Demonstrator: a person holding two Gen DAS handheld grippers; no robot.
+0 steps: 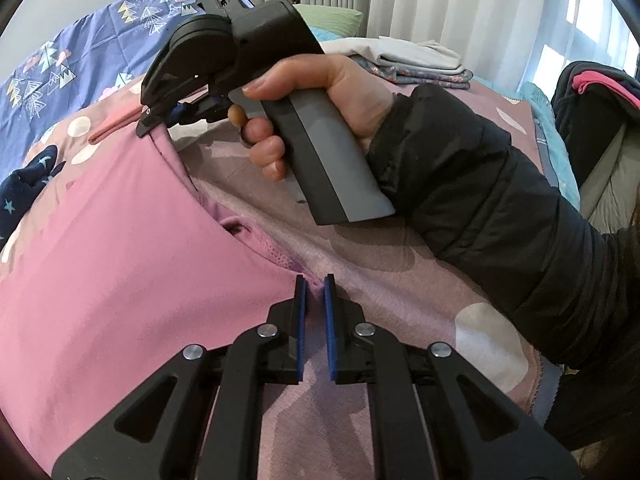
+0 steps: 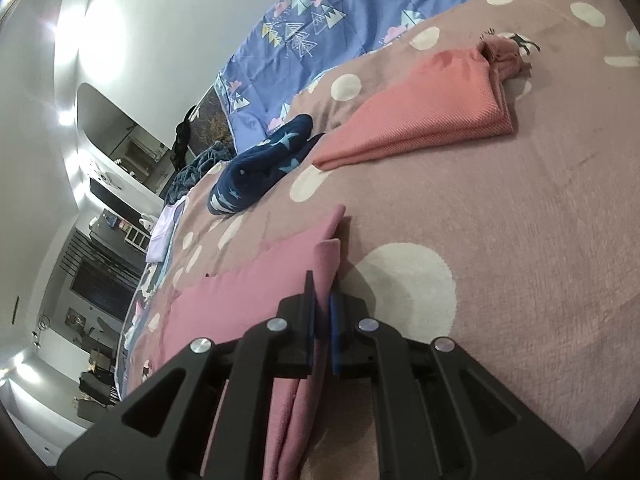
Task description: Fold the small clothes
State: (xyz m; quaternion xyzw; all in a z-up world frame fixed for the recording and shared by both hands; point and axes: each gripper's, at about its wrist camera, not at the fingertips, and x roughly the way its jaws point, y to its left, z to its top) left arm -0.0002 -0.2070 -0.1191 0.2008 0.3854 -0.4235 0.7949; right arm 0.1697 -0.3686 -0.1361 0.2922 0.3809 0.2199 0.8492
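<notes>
Both my jaws pinch the pink garment (image 1: 120,240) along one edge, its length stretching leftward across the bed (image 2: 520,240).

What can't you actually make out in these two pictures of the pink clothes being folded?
- Pink garment: what kind it is; left wrist view, the bottom edge and the left gripper cover much of it.
- Right gripper fingertips: left wrist view, hidden behind its own body.
- Stacked clothes: left wrist view, too small to identify.
- Room beyond the bed: right wrist view, blurred and warped.
</notes>
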